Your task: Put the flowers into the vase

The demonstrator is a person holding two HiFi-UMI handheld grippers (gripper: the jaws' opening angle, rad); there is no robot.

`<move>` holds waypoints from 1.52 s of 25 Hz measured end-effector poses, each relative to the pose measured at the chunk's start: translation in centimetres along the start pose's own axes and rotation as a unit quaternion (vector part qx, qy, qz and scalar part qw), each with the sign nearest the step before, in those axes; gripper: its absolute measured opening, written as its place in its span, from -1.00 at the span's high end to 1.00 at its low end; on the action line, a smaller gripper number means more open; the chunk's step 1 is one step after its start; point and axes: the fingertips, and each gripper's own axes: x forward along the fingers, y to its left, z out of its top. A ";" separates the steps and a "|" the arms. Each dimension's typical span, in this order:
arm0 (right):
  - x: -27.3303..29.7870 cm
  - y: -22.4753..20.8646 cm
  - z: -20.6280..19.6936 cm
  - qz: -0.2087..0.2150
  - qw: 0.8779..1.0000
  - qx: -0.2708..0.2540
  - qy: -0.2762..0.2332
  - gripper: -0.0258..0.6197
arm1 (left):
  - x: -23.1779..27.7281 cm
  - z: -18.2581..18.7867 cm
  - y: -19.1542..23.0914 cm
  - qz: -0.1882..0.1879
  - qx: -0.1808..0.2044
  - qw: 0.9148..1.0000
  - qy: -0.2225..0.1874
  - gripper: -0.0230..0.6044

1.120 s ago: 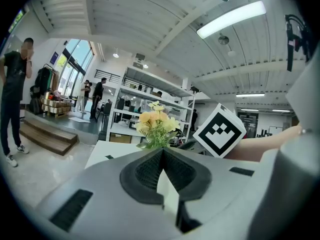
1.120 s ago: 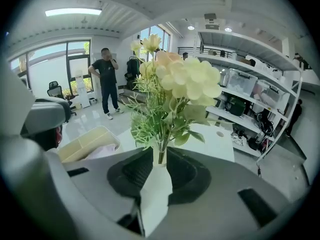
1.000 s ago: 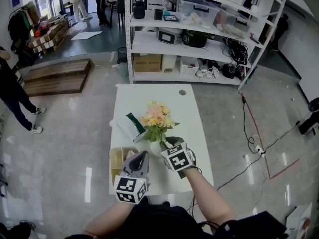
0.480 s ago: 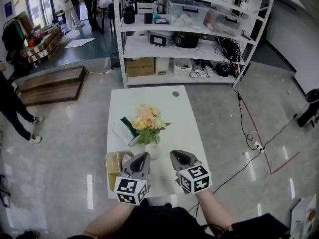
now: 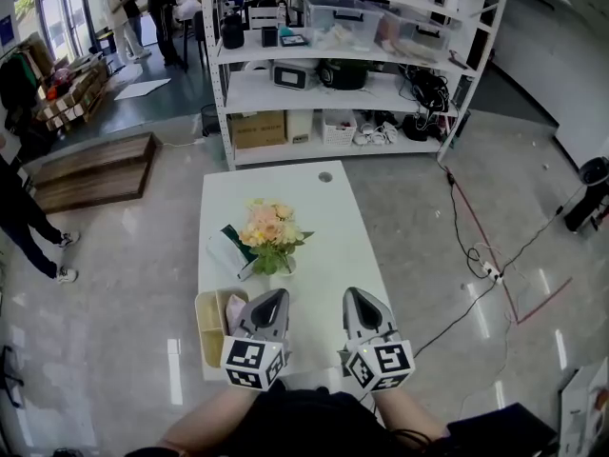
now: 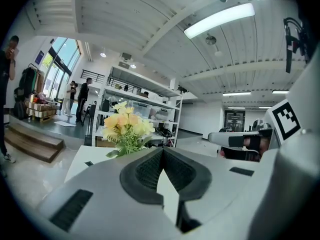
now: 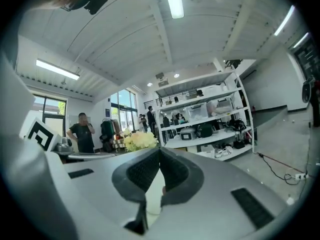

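Flowers in peach and pale yellow with green leaves [image 5: 268, 237] stand, in the head view, in a small white vase [image 5: 284, 268] near the middle of the white rectangular tabletop [image 5: 324, 208], slightly toward its left edge. The bunch's long axis runs up and down, stems in the vase and blooms on top. A flat white-and-green packet [image 5: 230, 250] lies just beside the vase on its left. A beige plastic tray [image 5: 206, 327] sits at the near left corner. The grey left gripper [image 5: 275, 297] and the grey right gripper [image 5: 357, 295] hang side by side over the near edge of the tabletop. Both point toward the far edge, well apart from the flowers, with a marker cube at the back of each. A white metal shelf rack [image 5: 343, 74] loaded with boxes and devices stands beyond the far edge.

In the left gripper view, the left gripper [image 6: 162, 151] has its dark ribbed pads pressed together with nothing between them. The flowers [image 6: 125, 129] rise upright past its tip, a little to the left.

In the right gripper view, the right gripper [image 7: 160, 150] is likewise fully closed and empty. The flowers [image 7: 140, 140] show just over its left jaw, blooms uppermost. A person in dark clothes [image 7: 81, 132] stands farther left.
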 end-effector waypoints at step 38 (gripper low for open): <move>0.7 1.6 -1.8 0.026 0.999 -0.005 0.033 0.91 | 0.0 -0.1 0.4 0.013 -0.001 1.000 0.000 0.92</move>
